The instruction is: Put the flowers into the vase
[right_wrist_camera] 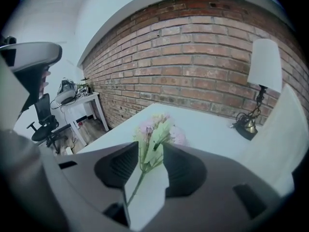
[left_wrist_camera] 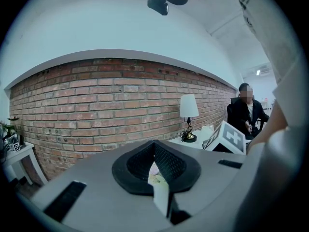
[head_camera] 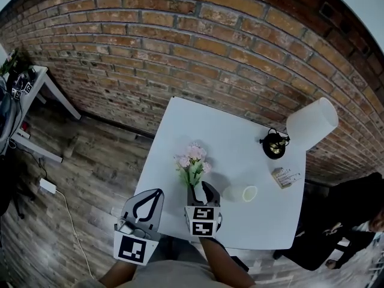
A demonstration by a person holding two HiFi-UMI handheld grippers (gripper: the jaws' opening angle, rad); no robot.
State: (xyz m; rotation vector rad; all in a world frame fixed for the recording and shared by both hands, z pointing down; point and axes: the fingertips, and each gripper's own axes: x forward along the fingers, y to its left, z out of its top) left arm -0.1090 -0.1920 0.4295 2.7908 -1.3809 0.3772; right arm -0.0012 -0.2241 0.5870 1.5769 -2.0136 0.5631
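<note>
A bunch of pink flowers with green leaves lies on the white table, near its front left. My right gripper is just behind the bunch. In the right gripper view the flowers run up the gap between my right gripper's jaws. The jaws stand apart, wider than the thin stem, and do not press it. A small white vase stands to the right of that gripper. My left gripper hangs off the table's left edge, shut and empty.
A lamp with a white shade and dark base stands at the table's back right, with a small card in front of it. A person in dark clothes sits to the right. A white side table stands far left by the brick wall.
</note>
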